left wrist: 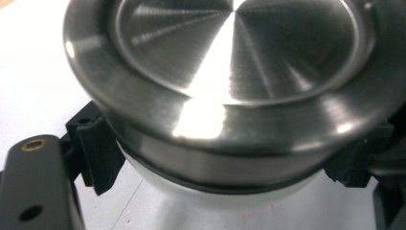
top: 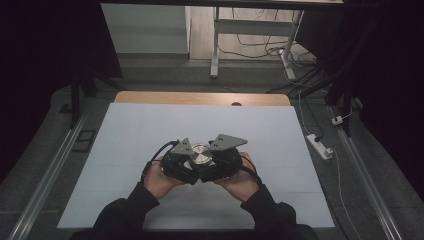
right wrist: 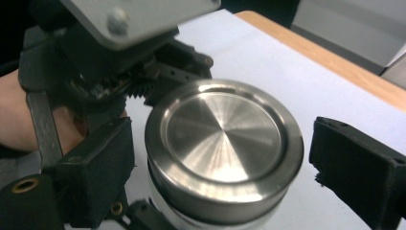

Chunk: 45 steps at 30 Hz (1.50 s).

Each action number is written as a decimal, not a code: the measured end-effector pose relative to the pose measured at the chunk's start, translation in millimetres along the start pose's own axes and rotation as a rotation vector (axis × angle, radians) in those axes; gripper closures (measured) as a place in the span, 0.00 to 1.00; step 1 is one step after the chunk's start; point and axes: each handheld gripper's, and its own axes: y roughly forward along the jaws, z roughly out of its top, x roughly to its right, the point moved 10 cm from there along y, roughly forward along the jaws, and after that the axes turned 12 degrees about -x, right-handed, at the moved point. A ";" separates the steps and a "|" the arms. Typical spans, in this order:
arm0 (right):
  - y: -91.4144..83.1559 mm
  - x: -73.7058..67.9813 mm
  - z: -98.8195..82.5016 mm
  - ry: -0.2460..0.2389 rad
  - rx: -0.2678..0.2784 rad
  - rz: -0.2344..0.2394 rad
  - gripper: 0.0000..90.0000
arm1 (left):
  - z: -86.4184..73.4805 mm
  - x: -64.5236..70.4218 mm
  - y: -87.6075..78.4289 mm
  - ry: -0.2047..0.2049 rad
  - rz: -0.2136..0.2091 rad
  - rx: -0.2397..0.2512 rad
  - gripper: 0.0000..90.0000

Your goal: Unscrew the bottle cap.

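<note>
black grippers: left gripper [top: 181, 161], right gripper [top: 220, 161]; grey three-cornered plates with screws, ribbed pads, brass inserts, black cables, dark sleeves [top: 125, 210].

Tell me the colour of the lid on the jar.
Silvery brushed steel, with radial shine; the lid shows best in the right gripper view.

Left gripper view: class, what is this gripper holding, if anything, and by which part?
The left gripper is shut on the jar, its fingers clamping the white body on opposite sides, just under the steel lid.
</note>
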 end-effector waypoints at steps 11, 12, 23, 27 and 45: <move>-2.6 -1.9 1.4 -0.021 0.014 0.012 0.22 | 0.7 6.1 0.6 0.040 -0.022 -0.002 0.17; -3.4 -1.6 1.1 -0.026 0.011 0.028 0.22 | 0.9 7.2 0.4 0.044 -0.027 -0.001 0.17; -15.7 -0.6 -6.5 -0.170 0.035 0.308 0.22 | 2.9 22.3 0.1 0.115 -0.124 0.006 0.17; -19.9 -2.1 -10.4 -0.230 0.058 0.378 0.22 | 3.5 27.4 0.4 0.136 -0.149 0.011 0.17; -30.7 6.0 10.5 -0.028 0.067 0.187 0.14 | 1.4 1.7 -4.8 0.016 -0.025 0.021 0.17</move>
